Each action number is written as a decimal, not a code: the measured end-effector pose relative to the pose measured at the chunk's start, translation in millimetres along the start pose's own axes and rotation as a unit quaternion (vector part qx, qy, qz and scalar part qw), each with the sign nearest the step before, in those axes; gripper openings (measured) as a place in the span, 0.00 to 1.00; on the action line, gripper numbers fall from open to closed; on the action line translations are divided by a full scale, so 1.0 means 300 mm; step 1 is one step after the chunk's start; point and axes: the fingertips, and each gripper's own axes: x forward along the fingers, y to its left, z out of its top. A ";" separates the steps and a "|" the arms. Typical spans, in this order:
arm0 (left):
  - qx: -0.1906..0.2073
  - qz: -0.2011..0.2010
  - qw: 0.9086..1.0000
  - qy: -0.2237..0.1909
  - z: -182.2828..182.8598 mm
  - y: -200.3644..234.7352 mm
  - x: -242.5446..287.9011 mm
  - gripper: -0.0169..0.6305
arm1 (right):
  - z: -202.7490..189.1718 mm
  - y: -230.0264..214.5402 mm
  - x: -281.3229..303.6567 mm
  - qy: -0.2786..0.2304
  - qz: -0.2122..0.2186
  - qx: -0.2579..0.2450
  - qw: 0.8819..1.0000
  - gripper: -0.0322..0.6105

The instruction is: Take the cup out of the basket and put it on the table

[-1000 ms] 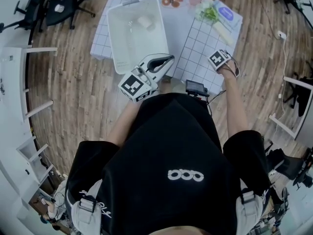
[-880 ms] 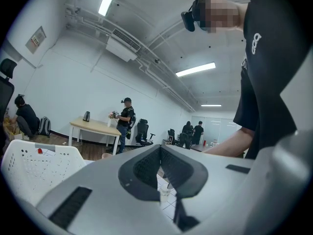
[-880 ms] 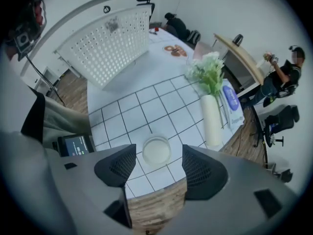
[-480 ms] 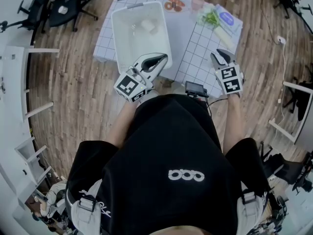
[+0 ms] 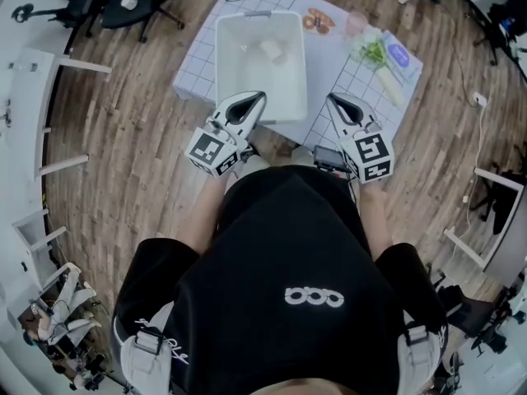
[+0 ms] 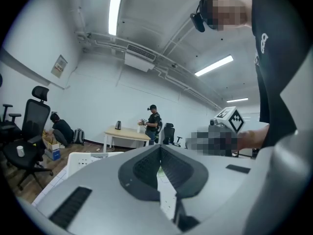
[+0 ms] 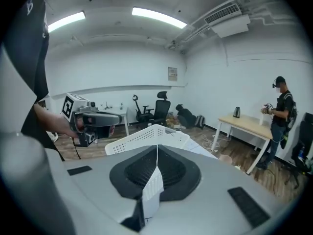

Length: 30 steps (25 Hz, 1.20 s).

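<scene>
Cup [image 5: 272, 49]: sits where it sat a second ago, in the far right part of the basket [image 5: 226, 72]; neither gripper touches it.
Cup look: a small, pale cream thing against the white floor of the basket; too small to tell whether the cup stands upright or lies on its side.
Basket: white, rectangular, with perforated walls; it stands on the table [image 5: 333, 68], on a cloth with a grid pattern, as it did before.
Right gripper [image 5: 332, 99]: a second ago it was out by the right edge of the table; now it has swung in and points forward just beside the near right corner of the basket. Its jaws are closing, and in the right gripper view [image 7: 157, 148] the pads already meet along one seam with nothing between them.
Left gripper [image 5: 257, 97]: much where it was, at the near edge of the basket, apart from the cup. In the left gripper view [image 6: 160, 148] its jaws lie together and empty.
Pair: the two grippers now stand about level, side by side, both aimed toward the basket.
Far right of the table: orange slices [image 5: 317, 20], a pink beaker [image 5: 356, 21], greens [image 5: 375, 52] and a blue packet [image 5: 401, 56], well apart from the cup.
</scene>
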 end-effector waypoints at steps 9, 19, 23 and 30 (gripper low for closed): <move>0.000 0.054 0.999 0.001 -0.019 0.073 -0.109 0.04 | 0.011 0.158 0.110 0.018 0.060 -0.036 0.997 0.09; 0.006 0.064 0.998 0.007 -0.035 0.100 -0.170 0.04 | 0.008 0.179 0.164 0.030 0.066 -0.025 0.997 0.09; -0.007 0.062 0.998 -0.015 -0.011 0.117 -0.187 0.04 | -0.002 0.191 0.199 0.034 0.066 -0.003 0.997 0.09; -0.010 0.062 0.998 -0.017 0.001 0.173 -0.241 0.04 | 0.029 0.196 0.343 0.058 0.035 0.019 0.998 0.09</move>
